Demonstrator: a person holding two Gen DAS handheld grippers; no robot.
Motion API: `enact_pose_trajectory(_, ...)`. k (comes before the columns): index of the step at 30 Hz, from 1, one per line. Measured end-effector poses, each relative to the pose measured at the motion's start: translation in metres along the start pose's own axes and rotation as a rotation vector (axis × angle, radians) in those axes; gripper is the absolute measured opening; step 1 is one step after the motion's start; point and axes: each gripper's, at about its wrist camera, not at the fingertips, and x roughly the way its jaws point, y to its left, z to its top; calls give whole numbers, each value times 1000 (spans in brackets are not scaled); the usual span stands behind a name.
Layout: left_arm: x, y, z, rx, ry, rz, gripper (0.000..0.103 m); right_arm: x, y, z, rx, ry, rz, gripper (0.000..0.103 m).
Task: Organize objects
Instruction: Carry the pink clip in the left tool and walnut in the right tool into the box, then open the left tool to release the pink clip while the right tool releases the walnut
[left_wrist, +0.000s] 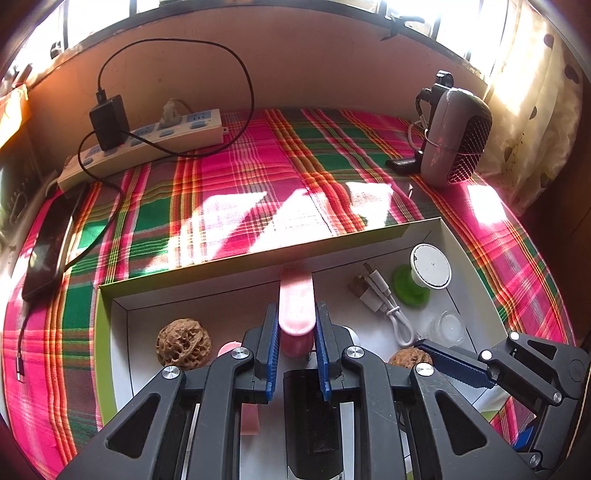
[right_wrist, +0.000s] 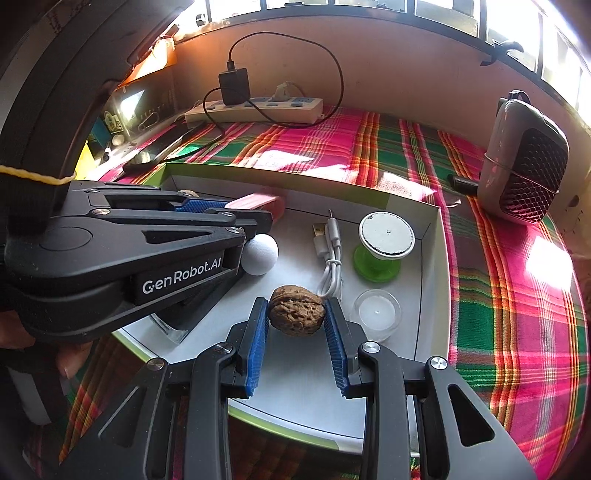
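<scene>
While the shallow white cardboard tray (right_wrist: 428, 258) holds everything, the left gripper (left_wrist: 295, 354) clamps a pink plastic bar (left_wrist: 296, 299) mid-tray; the right gripper (right_wrist: 295, 347) grips a wrinkled brown walnut (right_wrist: 296, 309) near its front edge, likely awaiting placement.

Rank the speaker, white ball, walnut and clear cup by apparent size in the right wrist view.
1. Speaker, largest although farthest.
2. Walnut, though nearness to the camera may flatter it.
3. Clear cup.
4. White ball, partly hidden, so unsure against the cup.

pink case (left_wrist: 296, 300): near end hidden between left gripper (left_wrist: 296, 354) pads. second walnut (left_wrist: 410, 357): mostly hidden behind linkage. phone (left_wrist: 50, 240): screen unreadable.
</scene>
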Motion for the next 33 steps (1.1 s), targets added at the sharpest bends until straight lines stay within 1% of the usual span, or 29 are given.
enact_pose_trajectory(8,3,4,0,-18,22,1,16,0,1,1,-1,0,1,32)
enact_pose_trajectory(28,3,2,-1,-12,20,6,16,0,1,3,-4,-1,-7,32)
enact_pose_trajectory(33,2,3,-2,-7,16,30,20,-1,1,2,-2,-6,-20,37)
